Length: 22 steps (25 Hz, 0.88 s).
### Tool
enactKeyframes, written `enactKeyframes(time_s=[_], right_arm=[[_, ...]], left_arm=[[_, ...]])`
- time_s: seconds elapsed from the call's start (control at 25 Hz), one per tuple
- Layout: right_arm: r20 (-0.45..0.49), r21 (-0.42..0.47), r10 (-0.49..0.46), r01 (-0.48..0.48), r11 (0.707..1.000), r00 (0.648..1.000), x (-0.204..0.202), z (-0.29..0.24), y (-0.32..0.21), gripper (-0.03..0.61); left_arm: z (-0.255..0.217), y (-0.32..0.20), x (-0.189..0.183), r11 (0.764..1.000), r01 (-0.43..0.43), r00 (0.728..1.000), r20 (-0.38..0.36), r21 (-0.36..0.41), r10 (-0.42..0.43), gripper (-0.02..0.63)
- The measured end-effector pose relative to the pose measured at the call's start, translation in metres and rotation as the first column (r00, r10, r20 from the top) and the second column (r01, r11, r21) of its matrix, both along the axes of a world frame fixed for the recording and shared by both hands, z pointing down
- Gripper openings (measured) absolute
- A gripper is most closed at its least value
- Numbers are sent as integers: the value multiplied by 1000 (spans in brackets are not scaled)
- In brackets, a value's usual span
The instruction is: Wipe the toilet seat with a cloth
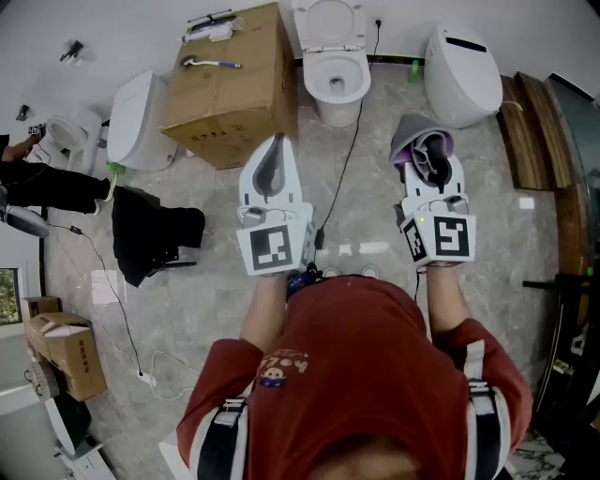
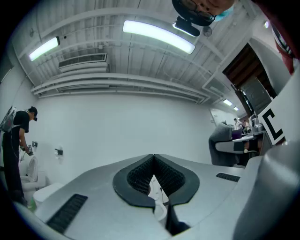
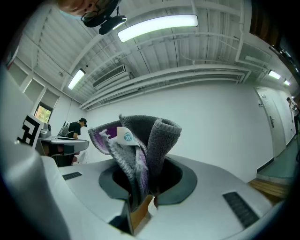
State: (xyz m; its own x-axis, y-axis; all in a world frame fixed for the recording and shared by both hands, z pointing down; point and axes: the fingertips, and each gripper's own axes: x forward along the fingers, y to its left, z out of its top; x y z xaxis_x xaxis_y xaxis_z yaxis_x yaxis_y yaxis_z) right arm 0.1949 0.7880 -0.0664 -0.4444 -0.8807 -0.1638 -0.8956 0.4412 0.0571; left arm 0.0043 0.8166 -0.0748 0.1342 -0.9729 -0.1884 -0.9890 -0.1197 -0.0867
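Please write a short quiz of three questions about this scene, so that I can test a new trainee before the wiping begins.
1. True or false: the left gripper is shut on the cloth.
2. The lid of the middle toilet at the wall is: A raised; B closed; C missing.
3. In the head view, what stands directly left of that toilet?
Key: 1 false: the left gripper is shut and empty, and the right gripper holds the cloth. 2 A. 3 the cardboard box.
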Motion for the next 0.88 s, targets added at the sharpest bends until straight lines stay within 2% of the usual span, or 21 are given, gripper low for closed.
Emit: enactKeyframes(time_s=[0.24,0.72,0.88], right_arm=[[7,2,9,-9,1000,1000,21,0,-10,76],[62,-42,-1,4,999,998,68,23,-19,75],[53,-32,-11,12,999,999,91,33,-18,75]], left_arm=[[-2,-9,25,1000,-11,1000,11,8,11,14],[17,-22,79,998,-20,999,29,-58,22,14],[25,-19,103,998,6,999,50,-64,-3,14]])
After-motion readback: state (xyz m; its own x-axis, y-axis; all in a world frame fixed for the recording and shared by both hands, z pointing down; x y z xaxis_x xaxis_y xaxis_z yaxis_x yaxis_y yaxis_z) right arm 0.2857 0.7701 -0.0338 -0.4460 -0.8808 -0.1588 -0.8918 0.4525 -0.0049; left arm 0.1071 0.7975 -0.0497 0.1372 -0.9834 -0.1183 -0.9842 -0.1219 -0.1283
